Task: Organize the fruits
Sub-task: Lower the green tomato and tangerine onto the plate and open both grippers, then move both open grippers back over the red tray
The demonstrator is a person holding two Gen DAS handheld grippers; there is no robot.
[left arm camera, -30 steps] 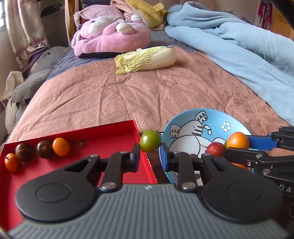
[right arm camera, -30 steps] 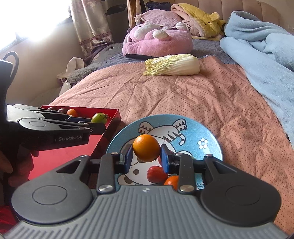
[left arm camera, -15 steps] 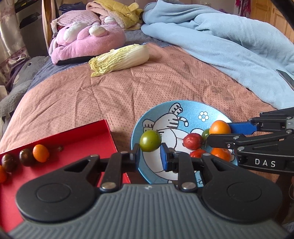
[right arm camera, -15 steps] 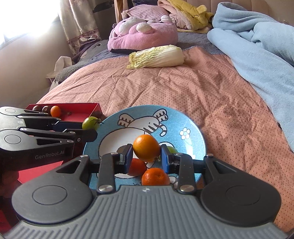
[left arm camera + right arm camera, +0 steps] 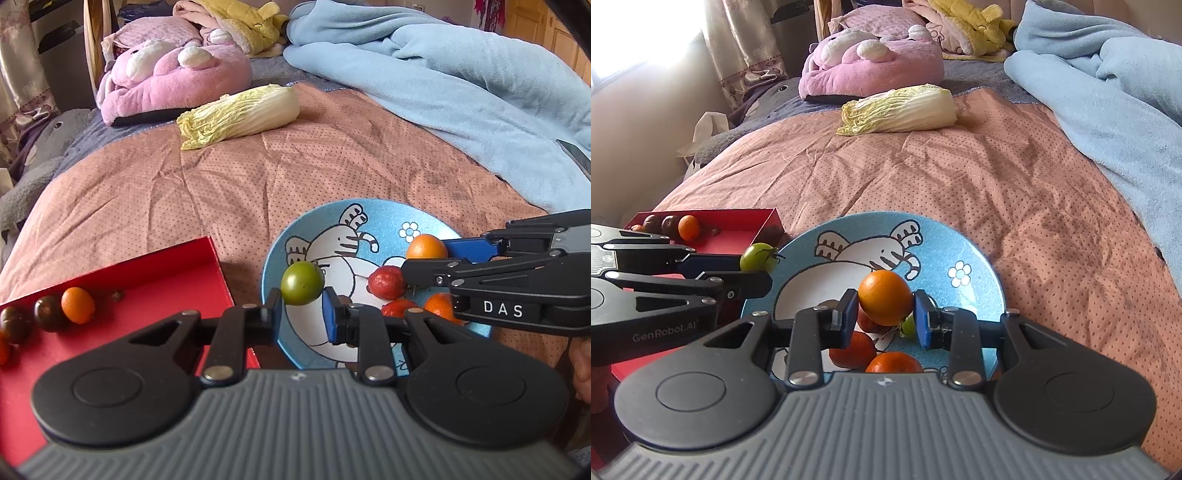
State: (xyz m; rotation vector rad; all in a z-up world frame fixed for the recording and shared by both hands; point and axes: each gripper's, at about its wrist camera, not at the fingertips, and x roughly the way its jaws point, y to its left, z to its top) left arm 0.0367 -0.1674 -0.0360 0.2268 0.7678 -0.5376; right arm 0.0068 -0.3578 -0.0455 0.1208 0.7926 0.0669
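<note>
A green tomato (image 5: 302, 283) is clamped in the left tongs (image 5: 302, 314), held over the left rim of the blue elephant plate (image 5: 369, 214). An orange fruit (image 5: 885, 297) is clamped in the right tongs (image 5: 885, 323) above the plate's middle, over the red and orange fruits (image 5: 849, 350) lying in it. Beside the plate sits a red tray (image 5: 147, 269) with dark tomatoes (image 5: 48, 313) and an orange one (image 5: 77, 305) in a row. All rest on a pink dotted bedcover (image 5: 258, 166); a napa cabbage (image 5: 240, 116) lies farther back
</note>
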